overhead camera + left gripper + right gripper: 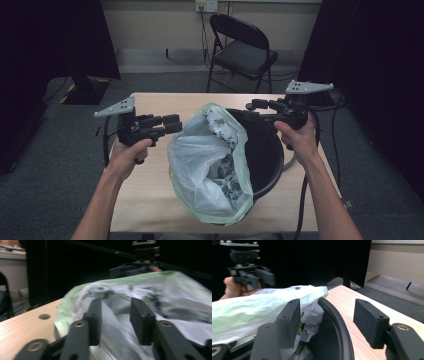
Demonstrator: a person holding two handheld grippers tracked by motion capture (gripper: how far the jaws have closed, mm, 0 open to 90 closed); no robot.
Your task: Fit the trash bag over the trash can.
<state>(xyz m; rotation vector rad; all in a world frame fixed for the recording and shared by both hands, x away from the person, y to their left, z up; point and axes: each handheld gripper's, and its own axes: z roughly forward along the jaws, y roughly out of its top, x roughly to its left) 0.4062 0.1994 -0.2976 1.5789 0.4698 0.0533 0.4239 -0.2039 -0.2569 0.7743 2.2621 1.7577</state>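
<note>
A black bin (267, 150) stands on the wooden table (145, 195), with a pale green and white plastic bag (210, 160) bunched over its left half. My left gripper (176, 123) is level just left of the bag's top; in the left gripper view it (116, 320) is open, and the bag (175, 305) lies just beyond the pads. My right gripper (251, 111) is at the bin's far right rim. In the right gripper view it (327, 322) is open, the black rim (339, 322) runs between the jaws, and the bag (249, 310) lies to the left.
A black folding chair (242, 50) stands behind the table, with dark curtains on both sides. Cables trail down from each gripper. A small hole (44, 316) is in the tabletop left of the bag. The other hand and gripper (249, 265) show beyond the bag.
</note>
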